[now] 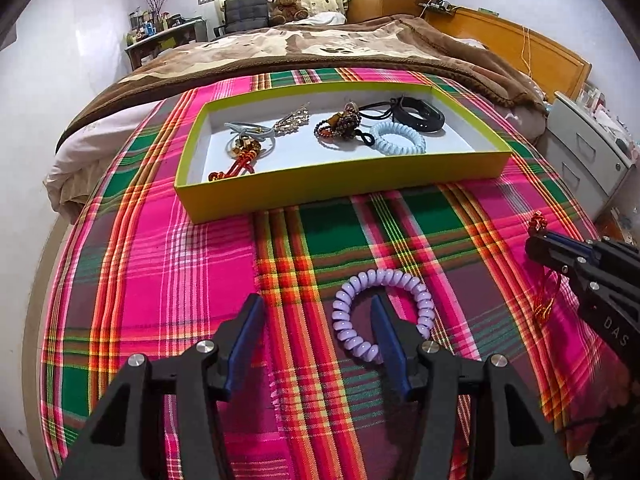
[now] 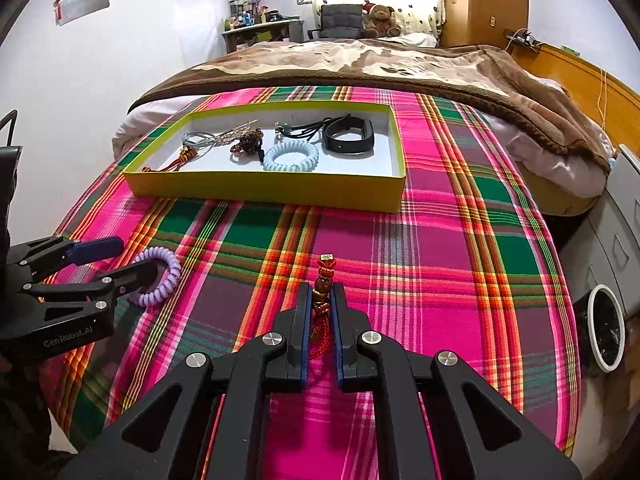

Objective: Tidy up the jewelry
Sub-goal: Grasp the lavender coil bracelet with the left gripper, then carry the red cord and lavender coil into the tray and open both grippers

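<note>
A purple coil hair tie [image 1: 384,279] [image 2: 170,266] lies on the plaid cloth [image 1: 180,260]. My left gripper [image 1: 315,302] [image 2: 136,258] is open over it, with one finger inside the ring, the other outside, and neither pad pressing. My right gripper [image 2: 322,288] [image 1: 538,242] is shut on a red knotted charm [image 2: 326,270] [image 1: 538,220], whose beads and knot stick out past the fingertips while its tassel hangs below. The yellow-green tray [image 1: 340,188] [image 2: 260,190] lies farther back with several pieces in it.
The tray holds a light blue coil tie [image 1: 398,138], a black band [image 1: 420,116], a beaded bracelet [image 1: 340,124] and another red knotted charm [image 1: 240,164]. A brown blanket [image 1: 320,52] lies behind. Grey drawers [image 1: 580,152] and a white-rimmed bin [image 2: 606,328] stand right of the bed.
</note>
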Demonstrator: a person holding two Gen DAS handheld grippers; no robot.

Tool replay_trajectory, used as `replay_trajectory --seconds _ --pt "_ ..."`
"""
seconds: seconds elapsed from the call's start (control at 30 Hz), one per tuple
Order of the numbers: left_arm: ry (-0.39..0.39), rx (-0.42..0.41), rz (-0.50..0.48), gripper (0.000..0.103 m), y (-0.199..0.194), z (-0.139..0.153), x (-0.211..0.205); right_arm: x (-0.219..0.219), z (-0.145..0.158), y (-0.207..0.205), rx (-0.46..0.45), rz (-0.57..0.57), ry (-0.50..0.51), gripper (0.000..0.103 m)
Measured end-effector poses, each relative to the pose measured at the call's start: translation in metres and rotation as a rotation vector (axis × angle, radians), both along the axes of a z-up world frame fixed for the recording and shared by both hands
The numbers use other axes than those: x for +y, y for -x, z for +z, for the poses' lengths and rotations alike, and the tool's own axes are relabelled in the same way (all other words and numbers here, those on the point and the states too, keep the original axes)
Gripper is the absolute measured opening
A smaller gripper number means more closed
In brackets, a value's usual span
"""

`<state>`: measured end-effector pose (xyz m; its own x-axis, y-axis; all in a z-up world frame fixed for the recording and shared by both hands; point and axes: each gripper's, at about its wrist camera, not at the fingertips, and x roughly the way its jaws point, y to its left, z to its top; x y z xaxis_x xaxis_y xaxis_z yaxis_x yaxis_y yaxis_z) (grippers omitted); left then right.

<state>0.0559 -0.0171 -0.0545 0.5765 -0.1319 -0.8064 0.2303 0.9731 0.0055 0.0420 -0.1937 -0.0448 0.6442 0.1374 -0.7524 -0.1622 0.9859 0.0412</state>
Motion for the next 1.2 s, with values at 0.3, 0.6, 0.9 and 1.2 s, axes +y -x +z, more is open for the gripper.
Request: replay_trajectory --seconds 0.3,0.6,0.9,1.2 --pt "-0.002 -0.018 0.005 0.020 0.001 0.002 0.003 -0.001 0.002 0.000 -0.010 -0.003 -0.008 0.009" --pt "0.029 -0.032 0.020 0.011 0.002 0.005 0.010 0.001 0.003 0.000 -0.023 0.013 -0.023 0.009" --pt "0.071 -0.071 0.016 0.010 0.002 0.023 0.016 0.002 0.016 0.001 -0.072 0.028 -0.060 0.009" --pt "0.110 -0.137 0.029 0.010 -0.010 0.051 0.028 0.002 0.038 -0.009 -0.126 0.031 -0.096 0.009"
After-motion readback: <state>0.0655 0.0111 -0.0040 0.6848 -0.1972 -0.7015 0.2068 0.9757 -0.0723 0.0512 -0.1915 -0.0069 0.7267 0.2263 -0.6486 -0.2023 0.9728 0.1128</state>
